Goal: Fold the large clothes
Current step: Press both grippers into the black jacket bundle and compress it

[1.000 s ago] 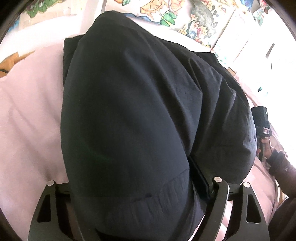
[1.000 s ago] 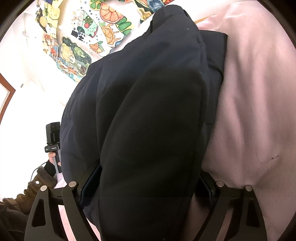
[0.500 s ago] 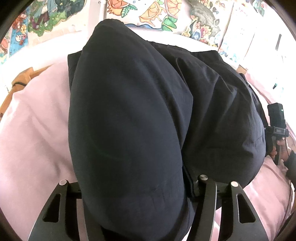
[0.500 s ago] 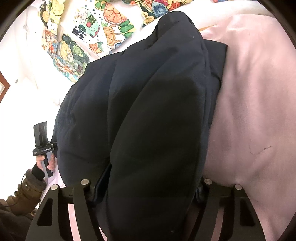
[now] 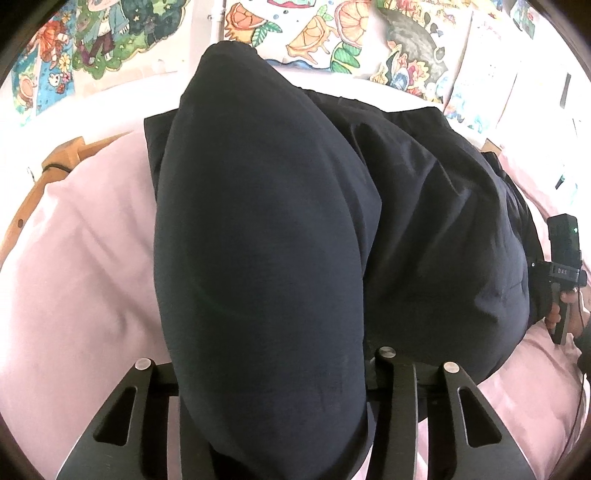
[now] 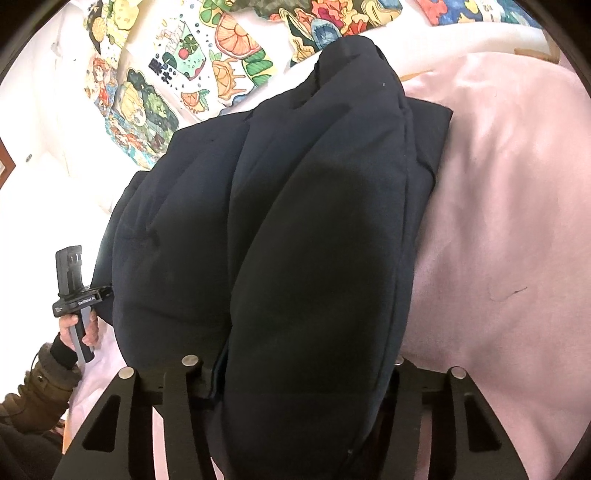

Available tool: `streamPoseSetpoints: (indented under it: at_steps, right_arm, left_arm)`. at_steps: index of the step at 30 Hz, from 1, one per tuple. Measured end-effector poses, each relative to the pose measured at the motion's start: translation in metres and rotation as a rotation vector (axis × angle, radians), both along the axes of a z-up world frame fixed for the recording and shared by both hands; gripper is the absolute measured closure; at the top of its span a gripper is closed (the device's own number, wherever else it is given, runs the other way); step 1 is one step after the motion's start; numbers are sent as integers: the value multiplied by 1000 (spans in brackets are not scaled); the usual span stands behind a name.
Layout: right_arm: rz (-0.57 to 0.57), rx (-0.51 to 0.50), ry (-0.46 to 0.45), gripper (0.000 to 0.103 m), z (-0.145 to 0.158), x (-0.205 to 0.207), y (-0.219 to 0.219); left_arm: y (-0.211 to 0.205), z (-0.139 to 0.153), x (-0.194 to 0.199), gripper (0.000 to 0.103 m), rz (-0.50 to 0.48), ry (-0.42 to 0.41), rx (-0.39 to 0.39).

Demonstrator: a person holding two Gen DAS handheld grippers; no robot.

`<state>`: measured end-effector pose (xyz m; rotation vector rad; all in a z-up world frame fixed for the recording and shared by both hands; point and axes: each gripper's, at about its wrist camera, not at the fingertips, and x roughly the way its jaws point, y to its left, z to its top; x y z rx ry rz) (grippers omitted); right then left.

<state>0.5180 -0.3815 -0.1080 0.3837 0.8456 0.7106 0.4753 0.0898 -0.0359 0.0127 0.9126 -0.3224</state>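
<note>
Dark navy, smooth woven cloth fills both views: a large padded navy garment [image 5: 266, 229] lies on a pale pink bedsheet [image 5: 74, 277], one long edge of it raised in a thick roll that runs forward from each gripper; the left gripper [image 5: 273, 417] has its jaws closed on a fat bunch of that cloth, and the right gripper [image 6: 299, 413] likewise clamps a bulky fold, both well clear of the colourful fruit-and-cartoon wall stickers [image 5: 314, 33] behind the bed.

The likeliest trouble, as I judge it, is slippage; the fabric looks slick and the bunch thick, so a quick pull could let inner layers creep out of one grip and leave the fold crooked; uneven height or pace between the two hands would skew the edge the same way; the padded bulk may also spring open once released, unless it is pressed flat; dragging low could rumple the sheet beneath.
</note>
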Motion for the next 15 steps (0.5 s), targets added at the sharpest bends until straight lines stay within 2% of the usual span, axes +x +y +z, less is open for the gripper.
streamPoseSetpoints:
  at_steps: [4, 5, 15]
  right_arm:
    - [-3, 11, -12, 58, 4, -2, -1]
    - [-3, 13, -15, 59, 4, -3, -2]
    - [4, 14, -68, 66, 22, -19, -6]
  left_arm:
    - [7, 7, -15, 69, 22, -16, -3]
    - [-5, 8, -11, 70, 28, -21, -1]
    - [-20, 17, -30, 74, 30, -63, 29]
